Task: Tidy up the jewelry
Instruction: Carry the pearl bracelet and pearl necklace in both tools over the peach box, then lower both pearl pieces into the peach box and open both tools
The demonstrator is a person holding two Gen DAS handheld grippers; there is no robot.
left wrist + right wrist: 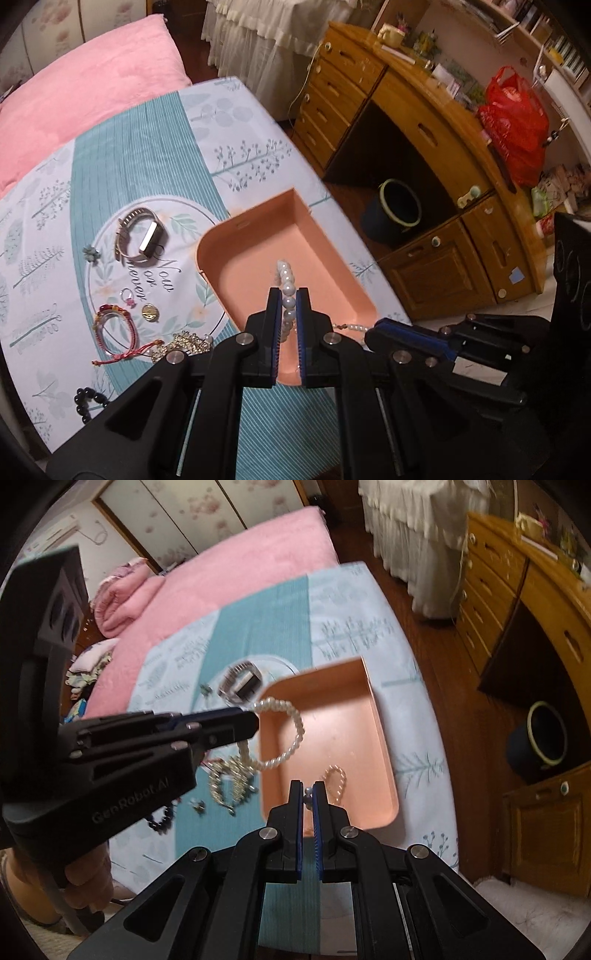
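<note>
A peach tray (221, 240) (384, 738) lies on a teal and white cloth (147, 147). My left gripper (289, 295) (255, 720) is shut on a white pearl necklace (286, 280) (295, 734) and holds it above the tray. My right gripper (306, 788) (373, 332) is shut on the other end of the same strand near the tray's near edge; a loop of pearls (336, 779) hangs into the tray.
On the cloth left of the tray lie a watch (138, 236), a small ring (127, 295), a gold coin (150, 313), a red cord bracelet (114, 328), a gold chain piece (184, 343) and dark beads (86, 400). A pink bed (221, 572) is behind; a wooden desk (424, 122) right.
</note>
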